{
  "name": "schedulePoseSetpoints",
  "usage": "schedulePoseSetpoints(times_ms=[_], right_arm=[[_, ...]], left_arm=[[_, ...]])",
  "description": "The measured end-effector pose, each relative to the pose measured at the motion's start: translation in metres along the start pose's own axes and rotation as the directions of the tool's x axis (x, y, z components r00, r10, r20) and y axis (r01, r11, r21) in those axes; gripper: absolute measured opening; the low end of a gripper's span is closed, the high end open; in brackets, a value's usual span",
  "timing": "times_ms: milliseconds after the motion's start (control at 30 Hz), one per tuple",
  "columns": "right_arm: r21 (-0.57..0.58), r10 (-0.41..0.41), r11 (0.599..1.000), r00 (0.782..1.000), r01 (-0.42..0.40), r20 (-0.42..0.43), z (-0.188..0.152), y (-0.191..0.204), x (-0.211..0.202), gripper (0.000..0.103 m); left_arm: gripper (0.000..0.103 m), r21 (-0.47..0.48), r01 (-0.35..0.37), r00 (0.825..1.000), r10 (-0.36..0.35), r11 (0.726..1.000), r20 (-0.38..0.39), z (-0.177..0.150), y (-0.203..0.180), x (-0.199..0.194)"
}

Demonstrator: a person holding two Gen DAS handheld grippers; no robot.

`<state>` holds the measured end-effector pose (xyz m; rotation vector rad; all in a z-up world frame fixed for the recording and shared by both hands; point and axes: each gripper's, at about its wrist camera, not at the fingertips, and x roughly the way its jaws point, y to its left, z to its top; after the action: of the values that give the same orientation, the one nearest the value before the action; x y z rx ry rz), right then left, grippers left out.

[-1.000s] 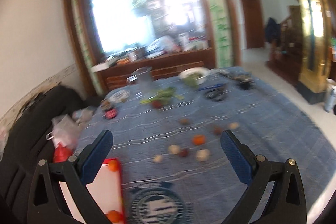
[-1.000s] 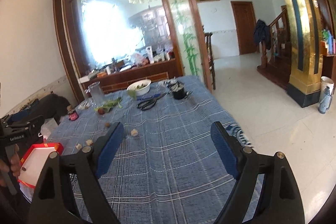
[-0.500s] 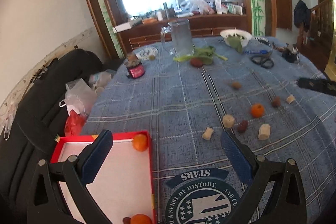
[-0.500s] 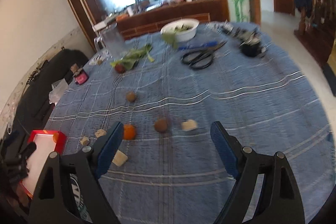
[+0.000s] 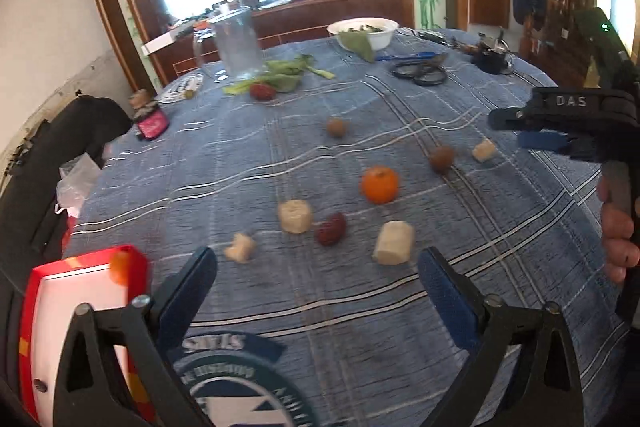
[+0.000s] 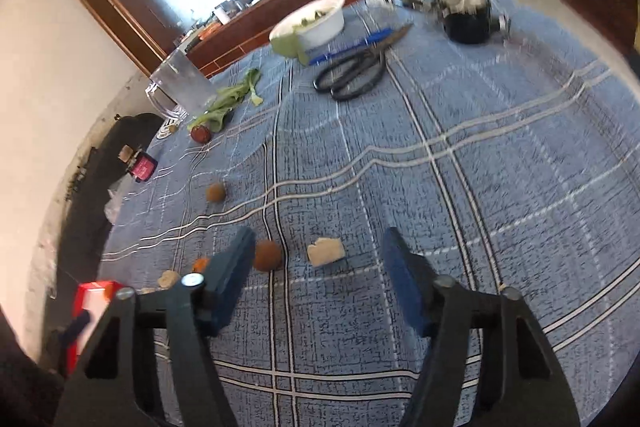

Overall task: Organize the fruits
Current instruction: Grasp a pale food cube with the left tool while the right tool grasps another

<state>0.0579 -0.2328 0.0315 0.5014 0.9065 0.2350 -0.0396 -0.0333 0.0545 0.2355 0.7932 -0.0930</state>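
Note:
Fruit lies loose on the blue checked tablecloth (image 5: pixel 360 327): an orange (image 5: pixel 379 184), a dark red date (image 5: pixel 331 229), two brown round fruits (image 5: pixel 441 159) (image 5: pixel 336 127), and pale banana chunks (image 5: pixel 393 242) (image 5: pixel 295 215) (image 5: pixel 240 247) (image 5: pixel 484 149). A red-rimmed white tray (image 5: pixel 80 291) at the lower left holds an orange fruit (image 5: pixel 119 266). My left gripper (image 5: pixel 316 287) is open and empty, just short of the fruit. My right gripper (image 6: pixel 318 267) is open and empty, above a brown fruit (image 6: pixel 267 255) and a banana chunk (image 6: pixel 326 251); it also shows in the left wrist view (image 5: pixel 540 141).
At the table's far side are a glass jug (image 5: pixel 236 43), green leaves (image 5: pixel 284 75) with a red fruit (image 5: pixel 262 91), a white bowl (image 5: pixel 364 31), black scissors (image 6: pixel 352 75), a blue pen (image 6: pixel 348 47), a dark pot (image 6: pixel 468 19) and a small pink jar (image 5: pixel 150 117). A black chair (image 5: pixel 48 163) stands left.
Both grippers have tilted down and moved closer to the fruit on the table. The right gripper now shows at the right of the left wrist view. Both stay open.

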Motion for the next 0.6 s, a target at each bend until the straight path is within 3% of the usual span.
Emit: schedulePoseSetpoints(times_ms=[67,333,400,600], right_arm=[[0.025,0.021,0.999,0.999,-0.021,-0.033,-0.001,-0.003,0.006,0.053],[0.015,-0.003,1.000,0.999,0.004,-0.042,0.001,0.001,0.020,0.049],[-0.006,-0.042,0.999,0.998,0.042,-0.042,0.001,0.003,0.025,0.047],[-0.068,-0.107,0.992,0.994,0.105,-0.029,-0.001,0.010,0.034,0.035]], left_arm=[[0.095,0.018,0.008,1.000,-0.008,1.000,-0.003,0.002,-0.006,0.004],[0.086,0.010,0.114,0.993,-0.113,0.993,-0.042,0.004,-0.018,0.018],[0.072,0.001,0.120,0.991,-0.120,0.993,-0.065,0.004,-0.019,0.026],[0.053,-0.046,0.182,0.975,-0.187,0.982,-0.121,-0.001,-0.017,0.047]])
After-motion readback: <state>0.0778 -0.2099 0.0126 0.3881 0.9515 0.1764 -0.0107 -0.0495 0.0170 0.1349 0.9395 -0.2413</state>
